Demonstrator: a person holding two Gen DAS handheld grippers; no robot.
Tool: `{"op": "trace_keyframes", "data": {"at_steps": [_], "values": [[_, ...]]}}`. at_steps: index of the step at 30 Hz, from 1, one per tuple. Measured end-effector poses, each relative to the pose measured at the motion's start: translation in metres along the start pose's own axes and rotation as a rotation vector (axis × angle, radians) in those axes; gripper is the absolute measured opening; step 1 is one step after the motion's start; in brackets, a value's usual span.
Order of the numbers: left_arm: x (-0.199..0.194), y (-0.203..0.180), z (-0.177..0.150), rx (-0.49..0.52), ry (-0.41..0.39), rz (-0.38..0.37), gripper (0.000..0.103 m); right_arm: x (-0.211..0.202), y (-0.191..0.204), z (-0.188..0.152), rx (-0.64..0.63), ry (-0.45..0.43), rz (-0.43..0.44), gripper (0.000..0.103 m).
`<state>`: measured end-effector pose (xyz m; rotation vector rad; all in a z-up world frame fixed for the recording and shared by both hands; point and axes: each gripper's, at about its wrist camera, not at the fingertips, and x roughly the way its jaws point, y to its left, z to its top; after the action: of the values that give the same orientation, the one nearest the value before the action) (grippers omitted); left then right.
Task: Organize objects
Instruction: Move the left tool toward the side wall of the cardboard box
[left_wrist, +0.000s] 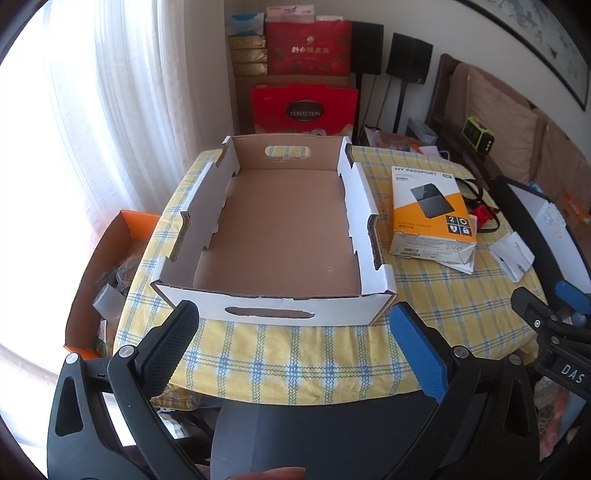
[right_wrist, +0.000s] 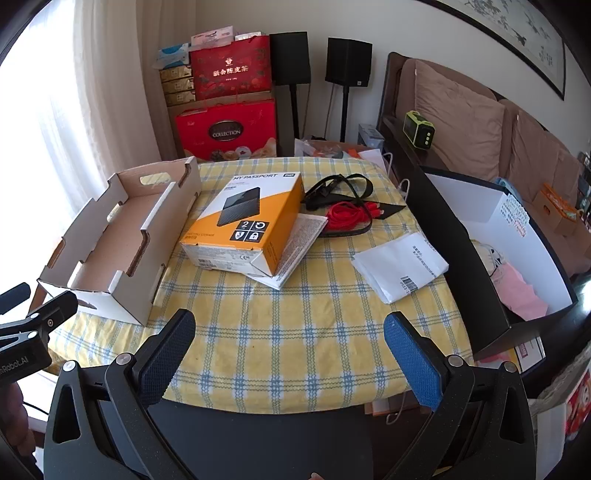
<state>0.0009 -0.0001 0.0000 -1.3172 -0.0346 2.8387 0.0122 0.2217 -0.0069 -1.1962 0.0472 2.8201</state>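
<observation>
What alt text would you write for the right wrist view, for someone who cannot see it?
An open right gripper hangs over a yellow checked tablecloth, holding nothing. Ahead lie an orange hard-drive box on a booklet, red and black cables and a white packet; an empty cardboard tray sits left.

Readable print on boxes and gripper gear

The orange box (right_wrist: 246, 221) reads "MY PASSPORT" and "2"; a red gift box (right_wrist: 226, 129) reads "COLLECTION"; the left gripper (right_wrist: 22, 332) body shows "nRobot.AI".
</observation>
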Motion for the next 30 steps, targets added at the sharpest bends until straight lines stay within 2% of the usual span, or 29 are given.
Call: {"op": "trace_keyframes", "data": {"at_steps": [30], "values": [[0.0049, 0.0036, 0.0009, 0.007, 0.004, 0.016, 0.103, -0.0027, -0.0073, 0.0025, 0.026, -0.01, 0.029, 0.103]]}}
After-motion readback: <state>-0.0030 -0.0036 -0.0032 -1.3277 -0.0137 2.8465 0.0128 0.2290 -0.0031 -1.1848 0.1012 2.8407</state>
